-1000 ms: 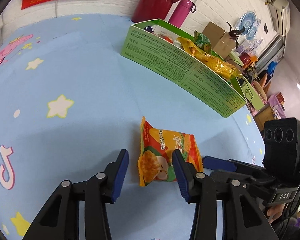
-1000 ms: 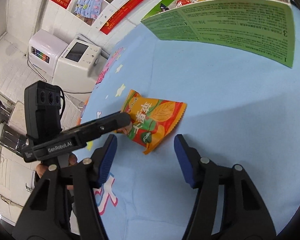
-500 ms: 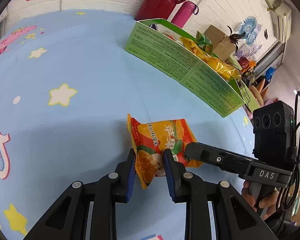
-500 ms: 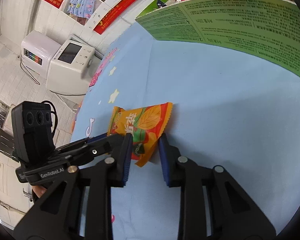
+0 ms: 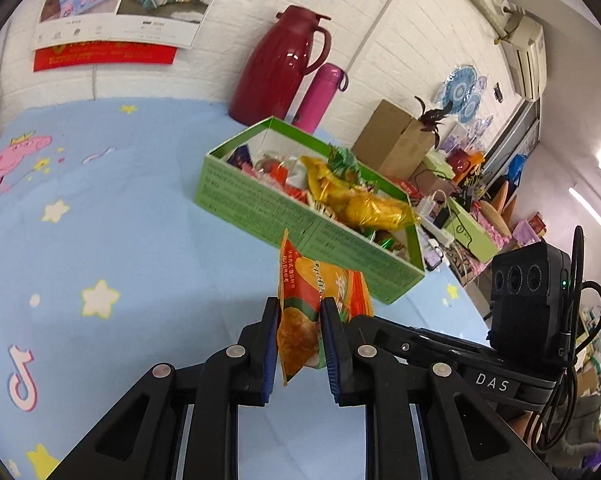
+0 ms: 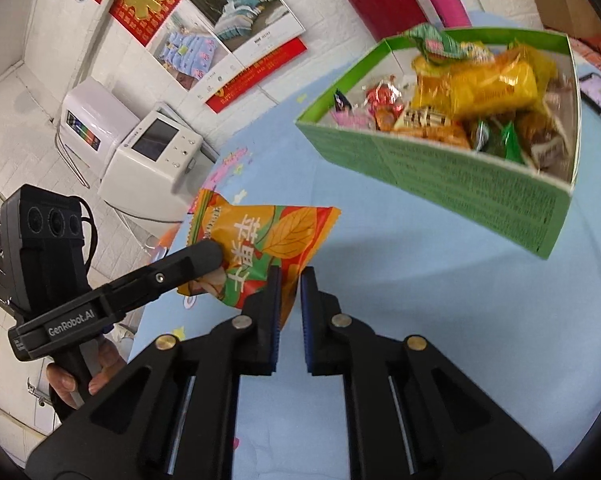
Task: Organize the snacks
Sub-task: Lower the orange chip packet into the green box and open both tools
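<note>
Pinching one end of an orange snack packet [image 5: 300,320], the left hand-held gripper [image 5: 299,344] has its blue pads pressed against both faces of the bag, which is raised clear above the blue star-printed desk [image 5: 140,248]. The right hand-held gripper [image 6: 288,312] grips the opposite bottom corner of the same packet [image 6: 268,240], its jaws nearly together with only the thin foil edge between them. So the bag hangs stretched between the two tools, tilted on edge in the left wrist view. Beyond it stands the green cardboard box [image 5: 260,208], open at the top and heaped with yellow, red and green snack bags that rise above its rim. The packet's upper edge overlaps the box's near wall in the left wrist view. A wide stretch of bare cloth lies to the left of the box. A dark red thermos jug [image 5: 284,64] and a pink bottle [image 5: 320,96] stand behind the box against the white brick wall.
</note>
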### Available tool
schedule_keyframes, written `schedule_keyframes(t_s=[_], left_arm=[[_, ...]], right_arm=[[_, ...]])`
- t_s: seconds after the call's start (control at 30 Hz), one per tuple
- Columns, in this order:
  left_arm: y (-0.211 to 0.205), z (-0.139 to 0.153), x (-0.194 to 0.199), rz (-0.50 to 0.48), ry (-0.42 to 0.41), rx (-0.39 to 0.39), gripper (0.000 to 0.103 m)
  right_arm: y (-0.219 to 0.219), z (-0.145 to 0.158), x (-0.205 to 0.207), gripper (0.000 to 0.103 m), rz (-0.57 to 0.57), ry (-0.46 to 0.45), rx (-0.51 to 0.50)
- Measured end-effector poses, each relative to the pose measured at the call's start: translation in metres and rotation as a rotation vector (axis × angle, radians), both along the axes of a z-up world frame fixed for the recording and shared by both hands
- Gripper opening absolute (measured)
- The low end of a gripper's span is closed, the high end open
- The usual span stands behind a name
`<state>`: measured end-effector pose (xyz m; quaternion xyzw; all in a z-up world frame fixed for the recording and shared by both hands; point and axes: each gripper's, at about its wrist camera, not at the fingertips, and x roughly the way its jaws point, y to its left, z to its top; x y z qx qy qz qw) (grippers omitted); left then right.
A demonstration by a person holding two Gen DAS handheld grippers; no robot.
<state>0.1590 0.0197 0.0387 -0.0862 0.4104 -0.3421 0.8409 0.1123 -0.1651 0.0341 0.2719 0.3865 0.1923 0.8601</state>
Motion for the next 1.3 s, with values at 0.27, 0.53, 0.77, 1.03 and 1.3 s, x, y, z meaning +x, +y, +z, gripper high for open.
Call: schedule_keyframes(t_s=[0.27,0.53,0.77,1.03,1.3], left_arm=[[-0.038,0.038,0.035,0.001,-0.061,-0.052,0.019],[-0.073,0.037,0.091,0.016,-0.052,-0.061,0.019],[-0.092,0.008,0.147,0.048,0.025,-0.037,0.02],[-0.108,-0.021,0.185,0.062,0.084,-0.002,0.02],[-0.11,-0.029,0.192,0.065,0.076,-0.013,0.062]], right_arm=[[-0.03,0.053,0.03,0.011,-0.055,-0.108,-0.096],[-0.053,0.065,0.092,0.011,-0.086,-0.13,-0.199],[-0.062,0.044,0.154,0.011,-0.064,-0.061,-0.278],[-0.066,0.033,0.202,0.011,-0.046,-0.026,-0.384],[-0.074,0.031,0.207,0.04,-0.047,-0.062,-0.39]])
